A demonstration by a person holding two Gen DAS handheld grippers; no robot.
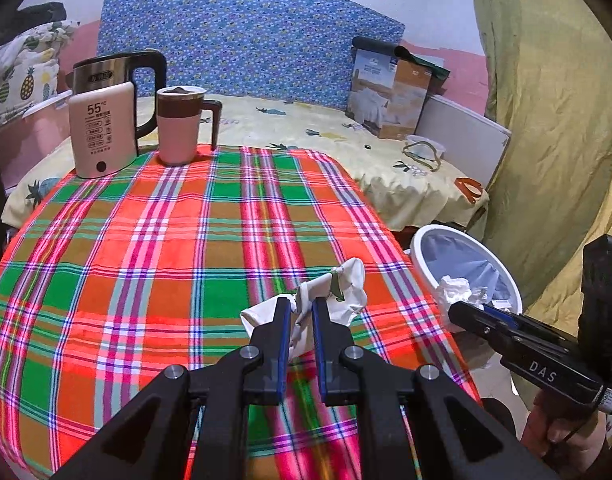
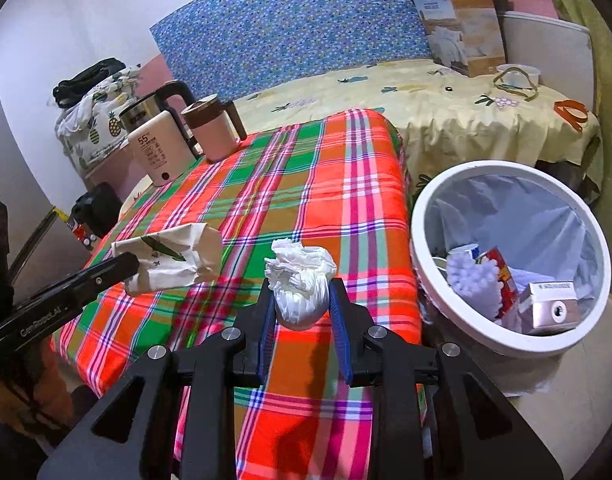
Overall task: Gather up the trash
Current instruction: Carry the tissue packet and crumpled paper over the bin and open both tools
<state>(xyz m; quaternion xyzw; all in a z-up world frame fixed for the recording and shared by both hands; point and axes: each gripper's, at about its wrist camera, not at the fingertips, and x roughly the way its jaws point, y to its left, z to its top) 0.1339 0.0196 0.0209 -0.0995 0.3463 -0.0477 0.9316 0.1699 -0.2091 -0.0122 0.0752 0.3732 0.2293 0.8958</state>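
Plaid cloth covers the table we work over, a white bin standing just off its edge. Our right gripper is clamped on a crumpled tissue, our left gripper on a printed paper wrapper. We judge the right hand nearer: the bin lies to its right.

Home bedroom: bed, kettle, plaid tablecloth.
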